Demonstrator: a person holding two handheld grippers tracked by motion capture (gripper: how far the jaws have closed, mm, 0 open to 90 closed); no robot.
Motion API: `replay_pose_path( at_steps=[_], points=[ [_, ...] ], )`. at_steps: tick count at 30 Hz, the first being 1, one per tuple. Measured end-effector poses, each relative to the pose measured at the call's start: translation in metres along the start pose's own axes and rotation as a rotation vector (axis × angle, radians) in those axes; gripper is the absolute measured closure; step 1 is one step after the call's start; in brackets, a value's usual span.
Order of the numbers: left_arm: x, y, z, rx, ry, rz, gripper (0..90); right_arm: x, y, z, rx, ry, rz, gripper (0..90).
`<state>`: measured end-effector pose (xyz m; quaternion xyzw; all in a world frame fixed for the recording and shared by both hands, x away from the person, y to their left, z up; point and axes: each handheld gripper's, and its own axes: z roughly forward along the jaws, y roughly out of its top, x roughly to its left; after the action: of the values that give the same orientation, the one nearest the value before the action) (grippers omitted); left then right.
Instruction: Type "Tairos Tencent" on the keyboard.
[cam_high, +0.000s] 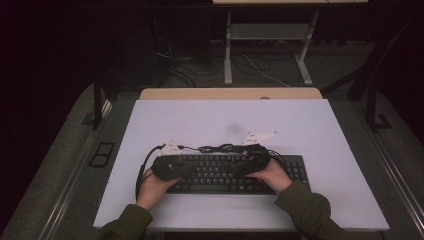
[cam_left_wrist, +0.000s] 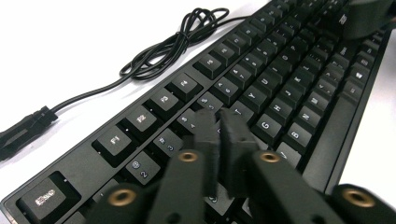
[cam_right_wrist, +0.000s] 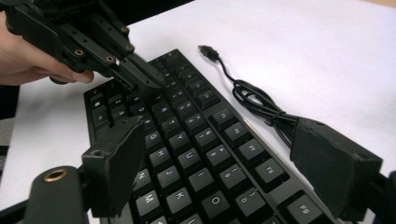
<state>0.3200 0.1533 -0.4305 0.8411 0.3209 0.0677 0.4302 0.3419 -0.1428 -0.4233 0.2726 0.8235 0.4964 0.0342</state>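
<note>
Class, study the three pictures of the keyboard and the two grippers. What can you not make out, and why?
- Left gripper view: which key the left gripper touches; its near-shut jaws cover it.
- High view: key legends on the keyboard, too small.
- Right gripper view: the keyboard's near end, cut off by the bottom edge; part of the coiled cable hidden behind the right gripper.

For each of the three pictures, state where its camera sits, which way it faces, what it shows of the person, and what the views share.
High view: above the table's near side, facing forward and down; forearms and both hands show.
Left gripper view: on the left tool, along its nearly closed jaws onto the keyboard.
Right gripper view: on the right tool, jaws wide; one hand shows.
Shared: keyboard and its cable.
</note>
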Motion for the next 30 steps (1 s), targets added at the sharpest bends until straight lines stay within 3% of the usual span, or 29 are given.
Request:
replay_pose_path(
  at_steps=[11, 23, 30],
  points=[
    [-0.0047, -0.0007, -0.0027, -0.008, 0.000, 0.016, 55.0, 0.0046, -0.0004, 0.0012, 0.025, 0.008, -0.019, 15.6],
    [-0.0067, -0.0017, -0.0009, -0.011, 0.006, 0.031, 24.2, 0.0063, -0.0011, 0.0001, 0.017, 0.027, -0.003, 39.5],
    [-0.0061, -0.0018, -0.0013, -0.014, 0.016, 0.031, 14.8, 0.0104, -0.0016, 0.0031, 0.038, 0.052, -0.016, 50.2]
  ],
)
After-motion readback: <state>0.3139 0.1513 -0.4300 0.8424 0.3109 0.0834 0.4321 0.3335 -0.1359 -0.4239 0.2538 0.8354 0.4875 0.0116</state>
